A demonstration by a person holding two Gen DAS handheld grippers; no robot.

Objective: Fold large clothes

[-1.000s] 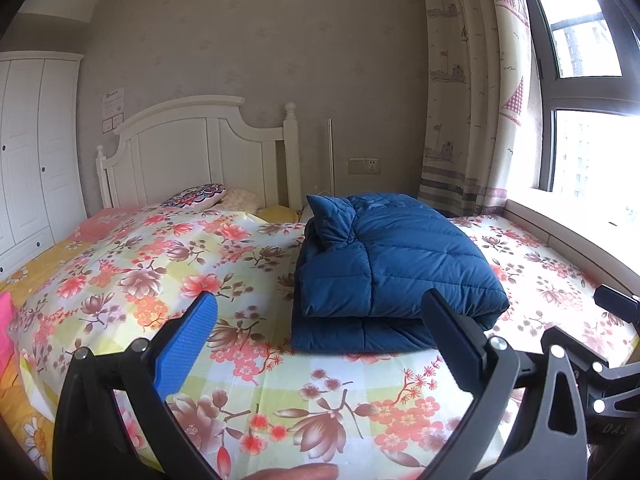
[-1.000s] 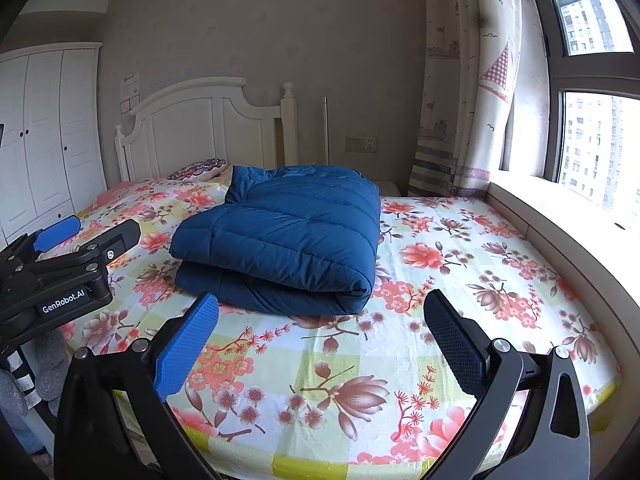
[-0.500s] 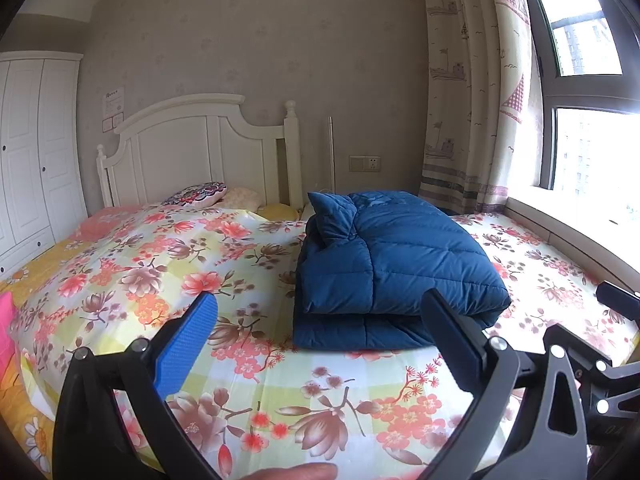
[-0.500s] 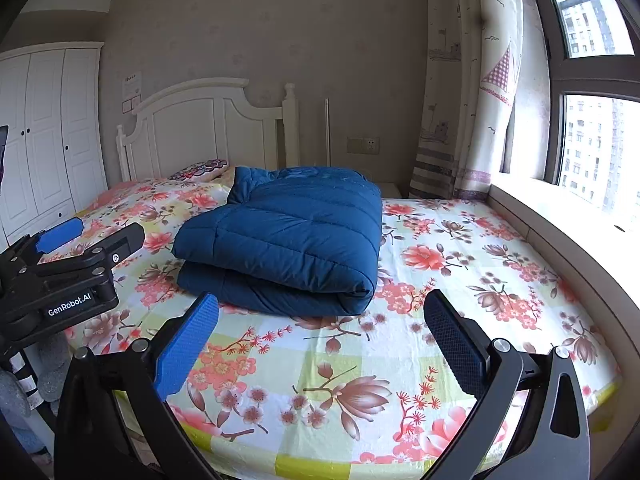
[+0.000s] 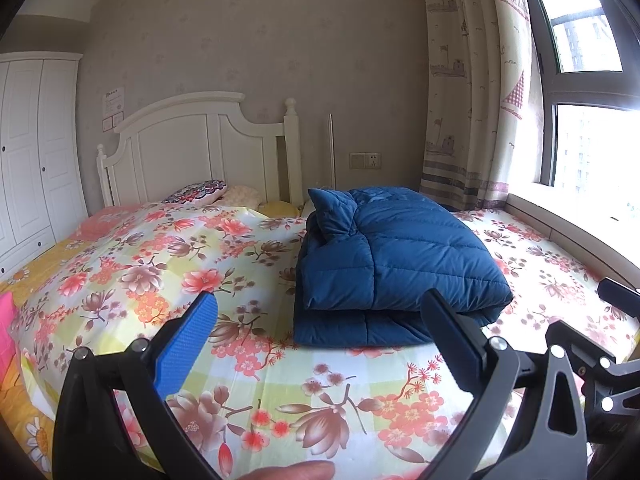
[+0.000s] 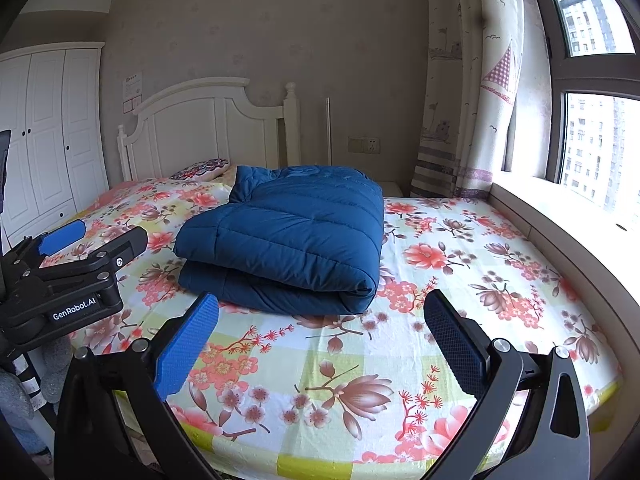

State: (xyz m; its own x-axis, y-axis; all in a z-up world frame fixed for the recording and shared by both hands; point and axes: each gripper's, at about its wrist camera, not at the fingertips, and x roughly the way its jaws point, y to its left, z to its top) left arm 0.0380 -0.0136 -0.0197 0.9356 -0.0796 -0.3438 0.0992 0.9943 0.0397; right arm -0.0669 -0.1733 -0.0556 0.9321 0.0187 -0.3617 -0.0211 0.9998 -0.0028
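A dark blue quilted jacket (image 5: pixel 392 256) lies folded into a thick bundle on the floral bed sheet (image 5: pixel 168 264). In the right wrist view the same blue jacket (image 6: pixel 288 236) sits mid-bed, its rounded fold facing the foot of the bed. My left gripper (image 5: pixel 320 340) is open, held back from the bed's near edge, with nothing between its fingers. My right gripper (image 6: pixel 320 336) is open and empty too, short of the bundle. The left gripper (image 6: pixel 72 264) also shows at the left of the right wrist view, beside the bed.
A white headboard (image 5: pixel 200 148) and pillows (image 5: pixel 200 192) stand at the far end. White wardrobe (image 5: pixel 32 152) on the left. A curtain (image 6: pixel 468 80) and a window sill (image 6: pixel 568 216) run along the right. A fingertip (image 5: pixel 292 470) shows at the bottom edge.
Both views have drifted slightly; the jacket bundle sits marginally lower and nearer in the frames. Both grippers stay open and the jacket has not moved on the bed.
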